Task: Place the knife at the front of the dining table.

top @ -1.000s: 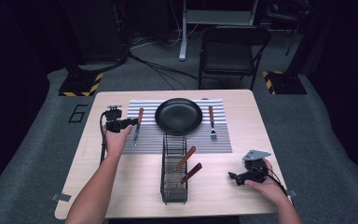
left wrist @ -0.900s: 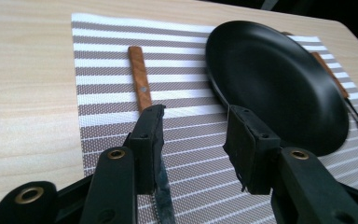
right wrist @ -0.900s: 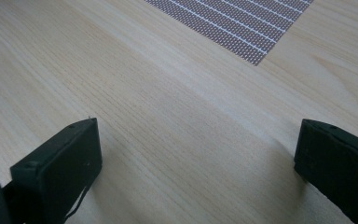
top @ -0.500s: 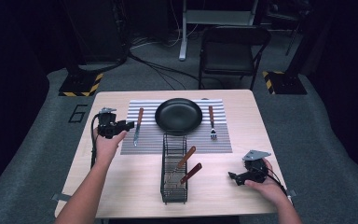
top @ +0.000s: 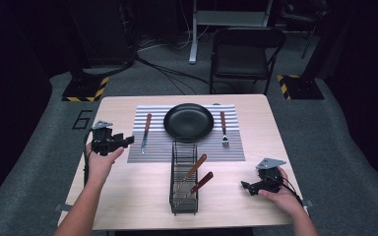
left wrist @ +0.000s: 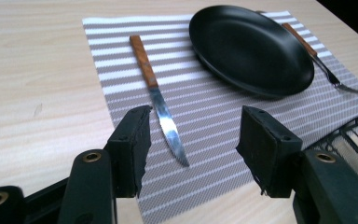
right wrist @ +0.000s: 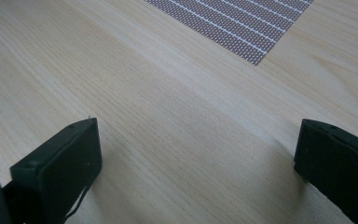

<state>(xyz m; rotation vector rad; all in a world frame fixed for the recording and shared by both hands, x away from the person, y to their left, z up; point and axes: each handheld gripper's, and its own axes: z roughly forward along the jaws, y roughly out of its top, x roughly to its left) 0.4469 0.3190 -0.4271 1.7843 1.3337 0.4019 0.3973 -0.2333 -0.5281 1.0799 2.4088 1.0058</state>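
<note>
Lying flat, wooden-handled knife point(left wrist: 158, 95)

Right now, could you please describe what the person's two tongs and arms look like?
Both the left tongs and right tongs are black, each topped by a grey three-cornered plate and trailing a black cable. Their jaws are blocky black pads with brass-coloured rivets at the base. The forearms are bare, with no sleeves visible.

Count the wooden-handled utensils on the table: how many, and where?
4: a knife on the striped placemat left of the black plate, a fork on the mat right of it, and two utensils in the wire basket; more may be hidden there.
</note>
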